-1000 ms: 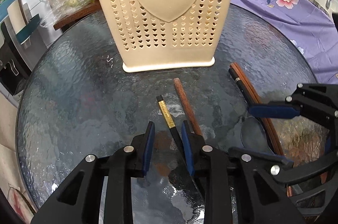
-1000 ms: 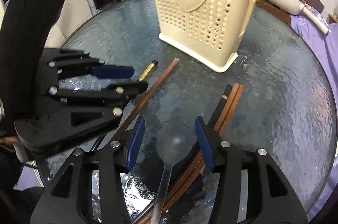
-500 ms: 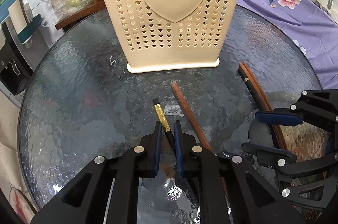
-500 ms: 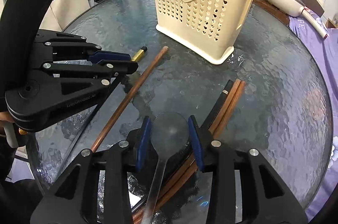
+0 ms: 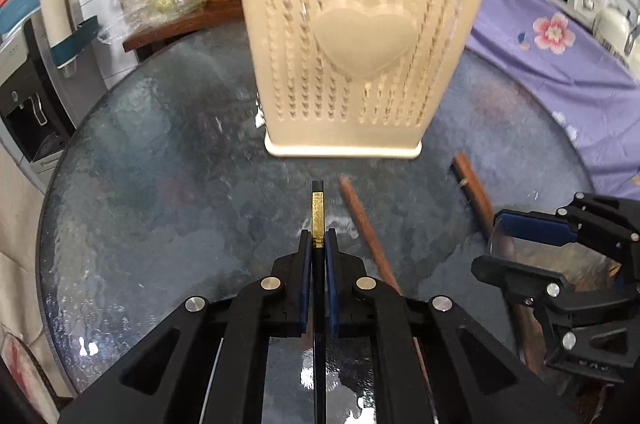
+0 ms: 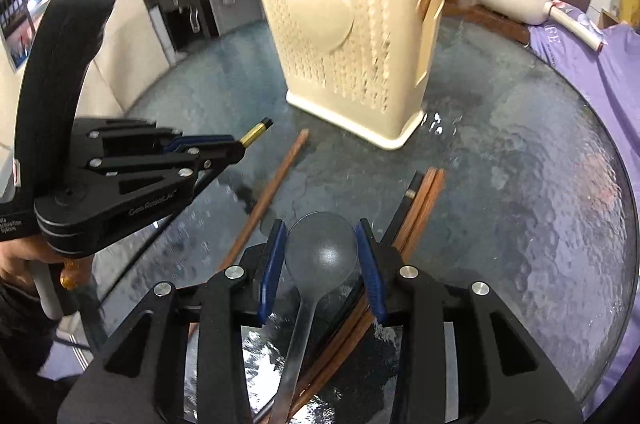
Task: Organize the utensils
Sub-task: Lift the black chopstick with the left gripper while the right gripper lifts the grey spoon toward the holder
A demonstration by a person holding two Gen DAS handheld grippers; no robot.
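Note:
My left gripper (image 5: 319, 238) is shut on a black chopstick with a gold band (image 5: 317, 216) and holds it off the glass table; it also shows in the right wrist view (image 6: 256, 131). My right gripper (image 6: 320, 244) is shut on the bowl of a dark spoon (image 6: 320, 252), lifted a little. A cream heart-pattern utensil basket (image 5: 360, 63) stands upright ahead of both grippers. A single brown chopstick (image 5: 362, 220) lies on the glass between the grippers.
A bundle of brown chopsticks and one black one (image 6: 420, 199) lies under the right gripper. The round glass table's (image 6: 560, 224) edge curves on both sides. A purple flowered cloth (image 5: 560, 55) lies to the right. A wooden side table (image 5: 180, 23) stands behind.
Both grippers closed: the left on the black chopstick, the right on the spoon. Both have lifted and tilted up, so the basket shows lower and further in view.

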